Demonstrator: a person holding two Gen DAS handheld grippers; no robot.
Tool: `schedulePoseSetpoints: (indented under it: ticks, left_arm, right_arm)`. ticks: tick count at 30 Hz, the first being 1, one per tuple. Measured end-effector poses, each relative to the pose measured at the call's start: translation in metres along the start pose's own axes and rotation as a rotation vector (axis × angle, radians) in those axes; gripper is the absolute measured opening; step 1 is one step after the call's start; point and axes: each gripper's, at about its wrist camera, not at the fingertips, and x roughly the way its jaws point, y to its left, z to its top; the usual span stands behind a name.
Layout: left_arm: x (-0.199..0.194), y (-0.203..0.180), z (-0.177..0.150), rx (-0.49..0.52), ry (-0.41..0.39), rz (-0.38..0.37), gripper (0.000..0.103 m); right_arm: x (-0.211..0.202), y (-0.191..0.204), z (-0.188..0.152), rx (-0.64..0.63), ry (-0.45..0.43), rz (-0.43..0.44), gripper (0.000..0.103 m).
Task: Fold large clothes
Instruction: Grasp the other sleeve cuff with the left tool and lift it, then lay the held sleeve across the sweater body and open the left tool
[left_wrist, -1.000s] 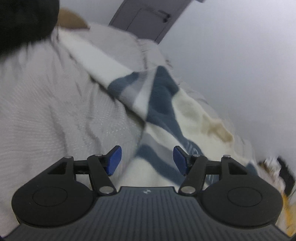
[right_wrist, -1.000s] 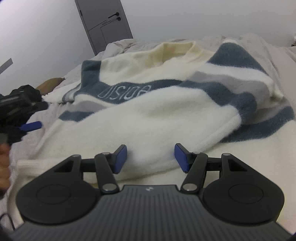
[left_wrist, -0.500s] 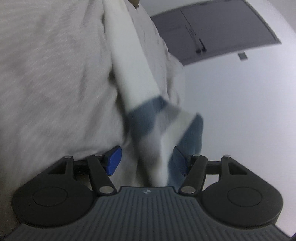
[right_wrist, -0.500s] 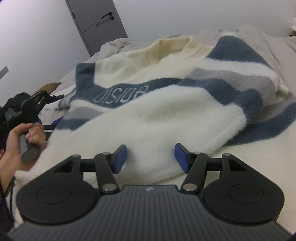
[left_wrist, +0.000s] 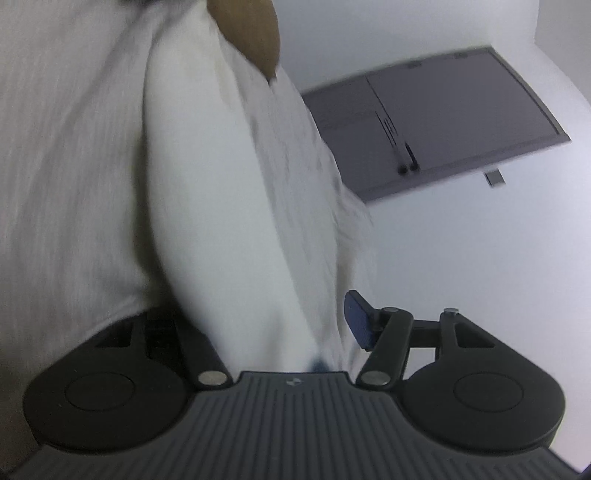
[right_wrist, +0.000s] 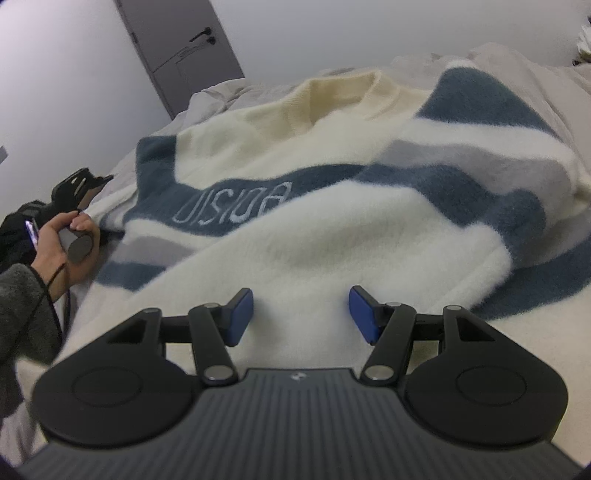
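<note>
A fluffy cream sweater (right_wrist: 332, 221) with blue and grey stripes and pale lettering lies spread on the bed. My right gripper (right_wrist: 301, 314) is open and empty, just above the sweater's near hem. My left gripper (left_wrist: 280, 325) is open, with a white fold of the sweater's sleeve (left_wrist: 221, 221) lying between its jaws; the left blue pad is hidden under the fabric, the right pad (left_wrist: 356, 321) shows. In the right wrist view the left gripper sits in a hand (right_wrist: 66, 243) at the sweater's left sleeve.
The bed has a light grey cover (left_wrist: 55, 166). A brown object (left_wrist: 251, 33) lies at its far end. A grey door (right_wrist: 181, 48) stands in the white wall behind the bed. A grey-sleeved arm (right_wrist: 22, 314) is at the left.
My left gripper has rolled and pushed onto the sweater's sleeve, so white fabric now fills its jaws. My right gripper has crept slightly closer to the sweater, still open.
</note>
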Motion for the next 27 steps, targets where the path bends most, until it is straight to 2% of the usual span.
schedulePoseSetpoints:
  ticks: [4, 6, 8, 11, 13, 14, 16, 17, 19, 24, 27]
  left_arm:
    - [0.014, -0.002, 0.026, 0.011, -0.048, 0.074, 0.066]
    - [0.019, 0.001, 0.038, 0.026, -0.075, 0.095, 0.065]
    - [0.02, 0.002, 0.052, 0.067, -0.103, 0.13, 0.058]
    - [0.025, 0.009, 0.064, 0.066, -0.115, 0.15, 0.04]
    - [0.03, 0.006, 0.07, 0.127, -0.107, 0.209, 0.013]
    - [0.029, 0.002, 0.072, 0.17, -0.119, 0.232, 0.011]
    - [0.006, 0.002, 0.075, 0.222, -0.182, 0.217, 0.011]
    - [0.006, -0.001, 0.077, 0.244, -0.187, 0.238, 0.011]
    - [0.006, -0.009, 0.079, 0.28, -0.148, 0.298, 0.009]
    - [-0.015, -0.056, 0.079, 0.446, -0.176, 0.288, 0.009]
    - [-0.035, -0.096, 0.071, 0.536, -0.184, 0.253, 0.009]
  right_arm:
    - [0.002, -0.003, 0.006, 0.055, 0.024, -0.002, 0.061]
    - [0.003, 0.0, 0.005, 0.015, 0.017, -0.011, 0.061]
    - [0.005, 0.009, 0.003, -0.071, 0.008, -0.038, 0.061]
    - [0.009, 0.014, 0.002, -0.119, -0.003, -0.06, 0.061]
    - [0.013, 0.015, 0.005, -0.113, -0.003, -0.065, 0.062]
    - [0.013, 0.015, 0.006, -0.109, -0.002, -0.064, 0.062]
    - [0.013, 0.013, 0.007, -0.109, 0.003, -0.057, 0.062]
    - [0.011, 0.012, 0.008, -0.102, 0.005, -0.051, 0.061]
    - [0.008, 0.011, 0.009, -0.082, 0.014, -0.044, 0.061]
    - [0.009, 0.01, 0.009, -0.092, -0.004, -0.033, 0.062]
    - [0.006, 0.008, 0.008, -0.08, -0.013, -0.024, 0.06]
